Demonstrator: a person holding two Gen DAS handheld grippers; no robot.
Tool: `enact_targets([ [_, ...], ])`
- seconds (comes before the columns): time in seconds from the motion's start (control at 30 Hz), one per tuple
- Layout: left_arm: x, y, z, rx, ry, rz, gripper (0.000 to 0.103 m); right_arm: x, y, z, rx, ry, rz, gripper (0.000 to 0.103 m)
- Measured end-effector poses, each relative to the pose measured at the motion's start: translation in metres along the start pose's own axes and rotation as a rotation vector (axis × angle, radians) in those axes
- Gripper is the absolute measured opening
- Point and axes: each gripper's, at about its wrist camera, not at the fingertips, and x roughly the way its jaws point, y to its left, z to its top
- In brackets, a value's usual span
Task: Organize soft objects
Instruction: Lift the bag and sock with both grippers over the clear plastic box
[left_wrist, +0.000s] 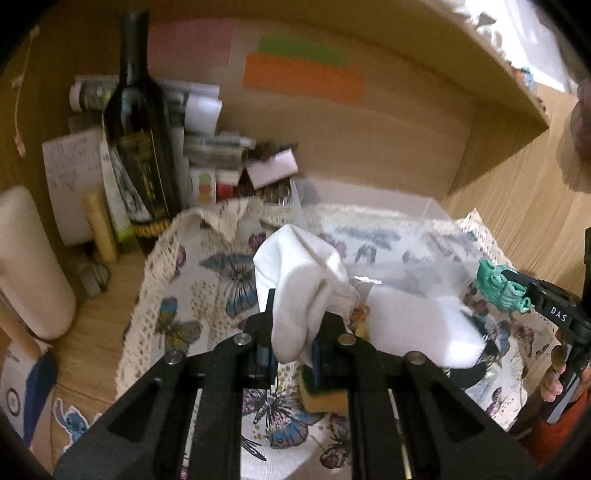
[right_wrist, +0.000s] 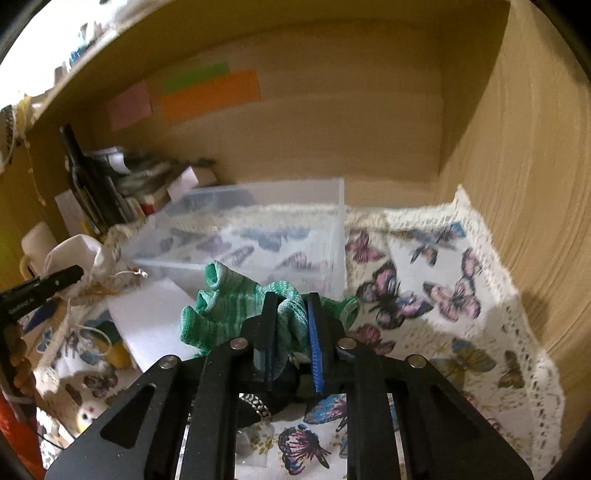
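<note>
At center frame in the left wrist view, the left gripper is clamped on a white sock held above the butterfly cloth. In the right wrist view, the right gripper pinches a green sock at center, just in front of a clear box. A wine bottle stands upper left.

White cloth hides left gripper tips; wine bottle label unreadable, blurred.
</note>
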Motion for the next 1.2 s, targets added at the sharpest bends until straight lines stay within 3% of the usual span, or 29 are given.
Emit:
enact_targets([
  [0.43,-0.03,-0.031,0.045,0.04,-0.175,-0.058,0.013,-0.036,-0.002,0.038,0.007,-0.195,0.016,0.014],
  [0.57,-0.024,-0.038,0.063,0.039,-0.175,-0.094,0.013,-0.036,0.005,0.052,-0.018,-0.225,0.03,0.014],
  [0.93,0.011,-0.056,0.103,0.051,-0.196,-0.028,0.013,-0.02,0.024,0.091,-0.087,-0.262,0.044,0.014],
  [1.2,0.06,-0.064,0.107,0.057,-0.111,0.002,0.013,0.012,0.029,0.103,-0.094,-0.213,0.047,0.014],
])
